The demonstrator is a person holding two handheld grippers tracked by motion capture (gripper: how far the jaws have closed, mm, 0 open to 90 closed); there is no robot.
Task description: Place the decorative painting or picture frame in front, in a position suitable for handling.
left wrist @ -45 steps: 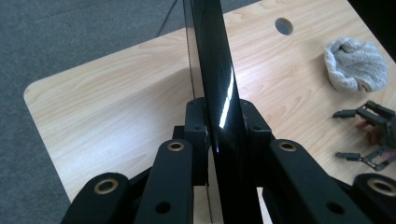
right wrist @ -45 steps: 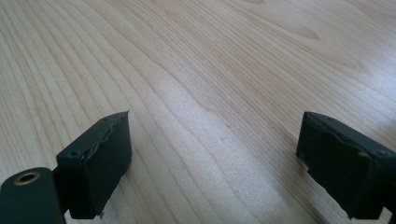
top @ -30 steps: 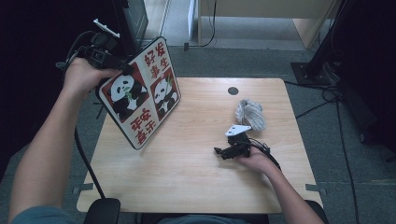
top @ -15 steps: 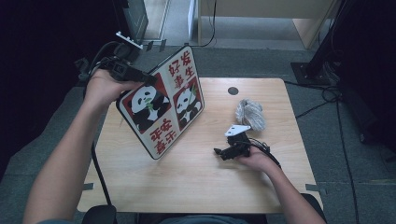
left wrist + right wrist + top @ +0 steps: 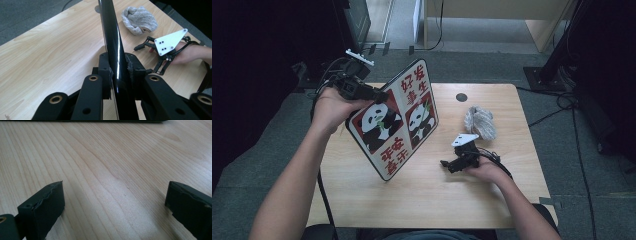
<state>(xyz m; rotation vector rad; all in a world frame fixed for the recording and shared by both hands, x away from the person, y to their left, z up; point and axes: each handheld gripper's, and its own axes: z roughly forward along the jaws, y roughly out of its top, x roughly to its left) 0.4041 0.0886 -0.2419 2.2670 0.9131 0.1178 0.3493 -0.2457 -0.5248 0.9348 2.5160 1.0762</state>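
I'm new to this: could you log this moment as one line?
left gripper: shut on flat panda-print board, tilted | right gripper: open, on wooden table | grey cloth bundle: untouched

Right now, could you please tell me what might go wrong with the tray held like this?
The left gripper pinches only the thin black rim of the red-and-white panda tray, which is tilted on its lower corner; it could pivot or slip. It might also fall toward the open right gripper or the grey knitted cloth.

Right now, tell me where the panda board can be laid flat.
Bare wood lies along the table's near edge and on its left half under the panda board, held tilted by the left tool. The right is crowded: grey cloth, right tool.
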